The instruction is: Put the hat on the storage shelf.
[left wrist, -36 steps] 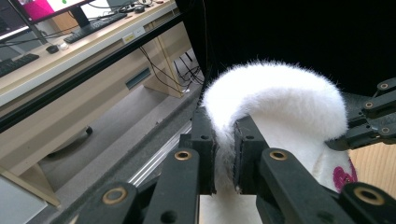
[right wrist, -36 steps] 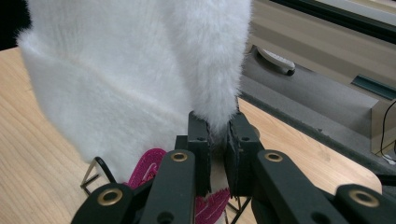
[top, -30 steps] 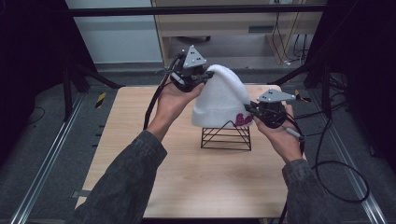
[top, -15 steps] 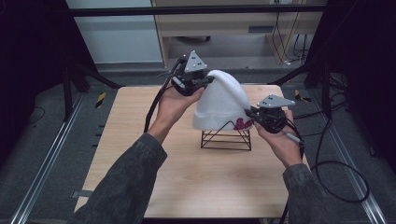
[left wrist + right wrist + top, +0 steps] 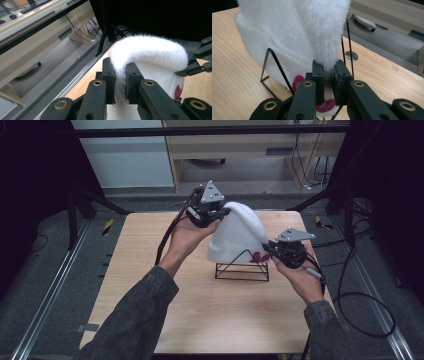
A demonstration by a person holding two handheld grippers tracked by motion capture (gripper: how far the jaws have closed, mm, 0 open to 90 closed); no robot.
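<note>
White fluffy hat [image 5: 235, 237] draped over a black wire stand [image 5: 242, 270] near the middle of the desk [image 5: 150, 285]. Left gripper [image 5: 222, 211] raised at the hat's top, fingers [image 5: 109, 82] clamped on a fold of fur. Right gripper [image 5: 270, 251] low at the brim beside a pink patch [image 5: 297, 81], fingers [image 5: 318, 80] pinching the edge.

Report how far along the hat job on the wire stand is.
Done: both grippers have a hold on the white fuzzy hat. The left gripper pinches its top, the right gripper its lower edge by the pink patch. In hand: the hat is held stretched over the black wire stand on the table. Left: settling it on the stand, or lifting it clear, and letting go.
</note>
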